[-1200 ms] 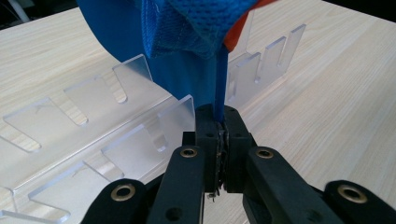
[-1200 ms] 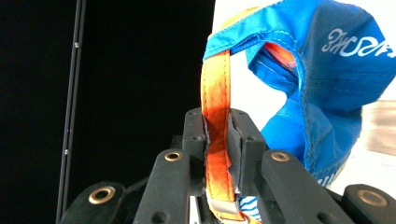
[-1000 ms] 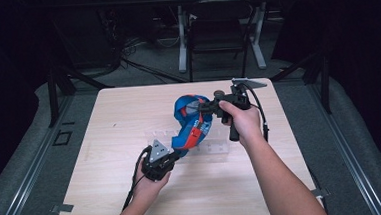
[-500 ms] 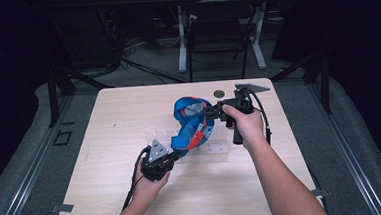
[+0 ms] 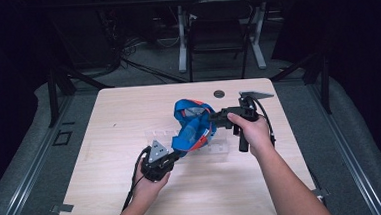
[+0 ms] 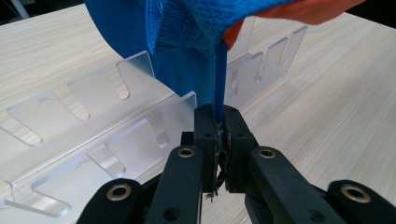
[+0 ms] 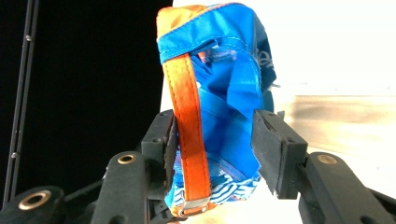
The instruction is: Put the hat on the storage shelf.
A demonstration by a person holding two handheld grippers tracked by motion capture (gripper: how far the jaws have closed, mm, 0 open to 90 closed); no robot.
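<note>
Left hand-held gripper (image 5: 174, 156) sits nearest, low over the near-middle of the counter (image 5: 129, 116). In the left gripper view its jaws are pinched tight on a thin blue strap (image 6: 219, 70) hanging from the bag (image 6: 210, 18), pads nearly touching with only the webbing between.

Clear rack (image 5: 216, 148) lies just behind that gripper, flat on the counter, slotted walls upright. In the left gripper view the strap and blue cloth drop right between the rack's (image 6: 93, 135) two slotted rows, so the fabric is touching or all but touching the acrylic.

Bag (image 5: 193, 125) is blue with orange trim, held up off the counter between the two grippers, slanting from near-left up to far-right, above the rack.

Right hand-held gripper (image 5: 214, 120) comes in from the right, further back, level with the bag's upper end. In the right gripper view its jaws stand fairly wide, clamped either side of the bag body (image 7: 224, 107), with the orange strap (image 7: 187, 135) running down against one jaw.

My read: mid-carry, both grippers loaded, bag being opened or repositioned over the rack.

Next move needs coordinated hands: keep the strap taut, lift clear of the rack slots before any sideways travel or the cloth snags. Small dark disc (image 5: 219, 93) sits far-right on the counter, apart from all this.
</note>
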